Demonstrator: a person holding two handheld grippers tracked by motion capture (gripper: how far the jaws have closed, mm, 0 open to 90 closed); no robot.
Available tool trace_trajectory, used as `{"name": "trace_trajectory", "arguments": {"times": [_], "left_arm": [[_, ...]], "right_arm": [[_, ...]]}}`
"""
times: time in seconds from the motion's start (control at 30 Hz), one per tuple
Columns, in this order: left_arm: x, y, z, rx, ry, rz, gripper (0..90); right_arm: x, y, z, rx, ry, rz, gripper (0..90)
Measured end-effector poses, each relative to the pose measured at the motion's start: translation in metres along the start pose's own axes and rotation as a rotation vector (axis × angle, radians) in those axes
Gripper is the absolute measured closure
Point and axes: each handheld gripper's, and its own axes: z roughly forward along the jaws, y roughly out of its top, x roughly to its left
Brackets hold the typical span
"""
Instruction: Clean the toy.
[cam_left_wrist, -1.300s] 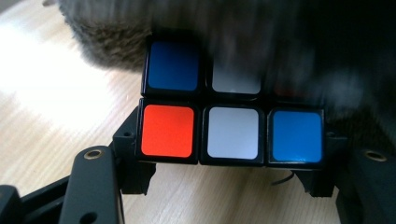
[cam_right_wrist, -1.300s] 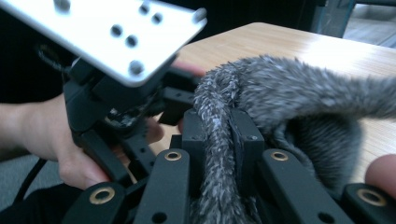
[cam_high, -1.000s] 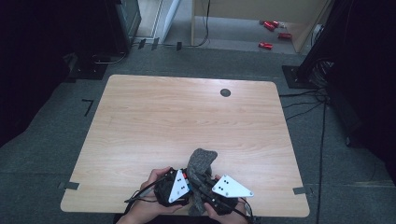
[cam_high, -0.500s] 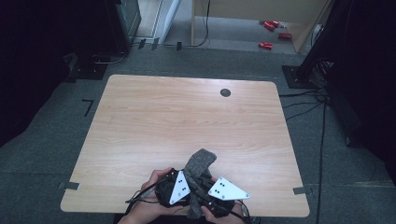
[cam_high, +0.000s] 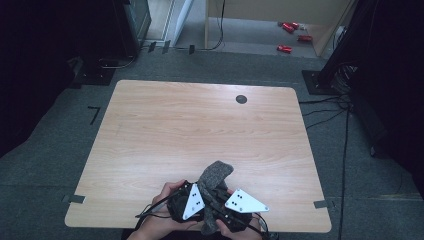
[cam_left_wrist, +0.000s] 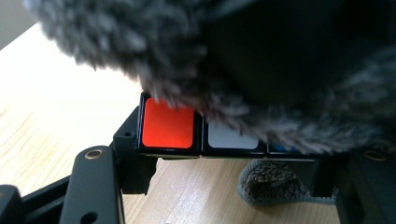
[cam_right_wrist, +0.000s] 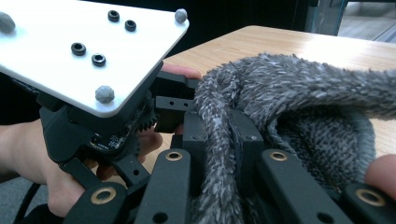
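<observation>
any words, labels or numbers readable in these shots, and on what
None can be read: no word, label or number stands on the grey fuzzy sock, the cube's plain red and white squares, the left gripper's grey plate, the right gripper or the table.

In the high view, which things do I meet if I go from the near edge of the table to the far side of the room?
Left gripper and right gripper at the near edge → grey fuzzy sock → bare wooden table → round black hole → grey carpet → red things on the floor.
</observation>
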Motion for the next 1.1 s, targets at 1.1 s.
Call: {"name": "trace_trajectory", "arguments": {"times": [1.1], "left_arm": [[0.006, -0.001, -0.010, -0.082, -0.044, -0.020, 34.8]], "right_arm": [[-0.033, 0.005, -0.020, -0.083, -0.092, 0.120, 79.7]]}}
